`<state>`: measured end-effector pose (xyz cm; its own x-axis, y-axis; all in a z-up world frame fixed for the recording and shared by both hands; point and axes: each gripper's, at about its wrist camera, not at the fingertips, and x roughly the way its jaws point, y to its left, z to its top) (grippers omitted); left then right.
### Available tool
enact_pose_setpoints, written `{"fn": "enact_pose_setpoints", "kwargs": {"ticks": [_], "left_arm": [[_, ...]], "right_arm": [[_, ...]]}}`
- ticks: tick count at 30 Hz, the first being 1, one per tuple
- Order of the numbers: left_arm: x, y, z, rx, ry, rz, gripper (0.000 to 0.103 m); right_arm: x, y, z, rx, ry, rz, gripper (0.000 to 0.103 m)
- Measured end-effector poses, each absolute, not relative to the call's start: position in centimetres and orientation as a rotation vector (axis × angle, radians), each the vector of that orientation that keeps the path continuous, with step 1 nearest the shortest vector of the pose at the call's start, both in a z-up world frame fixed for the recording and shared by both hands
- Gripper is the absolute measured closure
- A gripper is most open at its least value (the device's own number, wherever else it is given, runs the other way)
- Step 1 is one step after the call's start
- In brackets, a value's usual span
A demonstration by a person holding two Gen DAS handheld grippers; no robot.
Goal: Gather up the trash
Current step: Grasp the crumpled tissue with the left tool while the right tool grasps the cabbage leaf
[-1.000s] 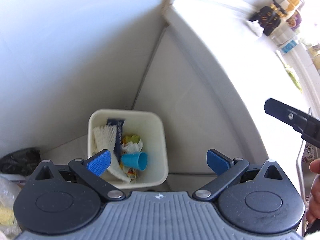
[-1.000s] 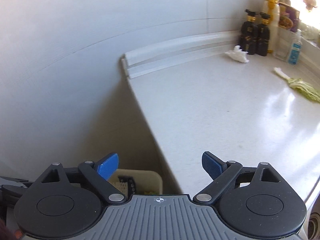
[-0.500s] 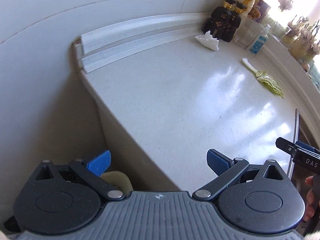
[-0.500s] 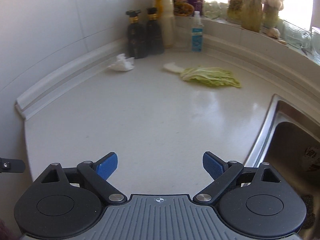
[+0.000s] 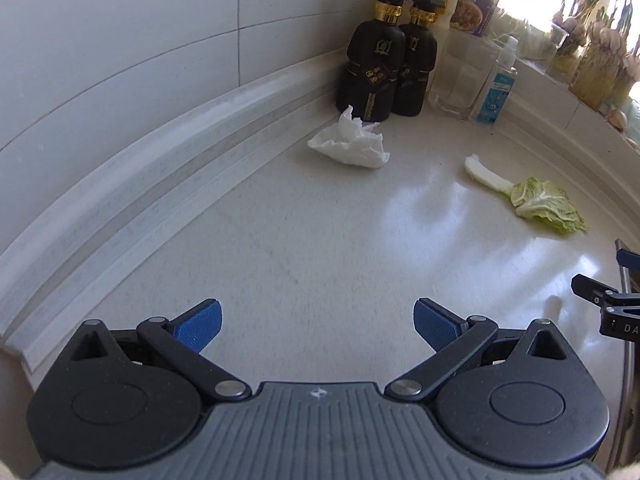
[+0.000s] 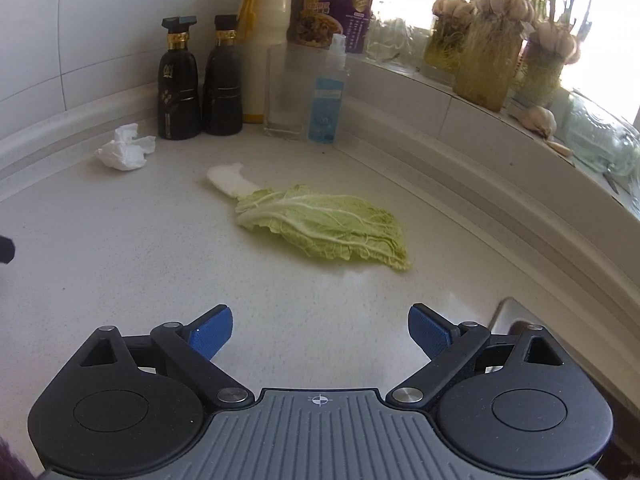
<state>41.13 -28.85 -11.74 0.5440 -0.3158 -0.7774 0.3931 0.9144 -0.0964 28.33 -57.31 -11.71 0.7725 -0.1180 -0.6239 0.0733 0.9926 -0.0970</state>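
A crumpled white tissue (image 5: 352,142) lies on the white counter in front of two black bottles; it also shows in the right wrist view (image 6: 124,150). A green cabbage leaf (image 6: 320,224) with a white stalk lies mid-counter, seen at the right in the left wrist view (image 5: 540,204). My left gripper (image 5: 316,326) is open and empty above the counter, well short of the tissue. My right gripper (image 6: 320,330) is open and empty, just short of the leaf. The trash bin is out of view.
Two black pump bottles (image 5: 384,52), a clear glass (image 6: 284,92), a blue spray bottle (image 6: 330,96), a white bottle (image 6: 266,40) and a noodle cup (image 6: 332,16) stand at the back corner. Jars of sprouting garlic (image 6: 488,60) line the sill. A sink edge (image 6: 516,320) is at the right.
Both grippers swung up from the bin on the floor and moved forward over the counter. The tissue and the leaf are now much nearer. Both stay open.
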Motion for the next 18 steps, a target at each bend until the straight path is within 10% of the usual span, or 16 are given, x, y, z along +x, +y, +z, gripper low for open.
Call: {"fn": "enact_pose_setpoints", "kwargs": {"ticks": [18], "left_arm": [[48.7,-33.9,-12.9,0.208,0.782,-0.411,0.004]], "right_arm": [[36.8,-58.7,-12.6,-0.116,0.602,0.079,0.008]]}}
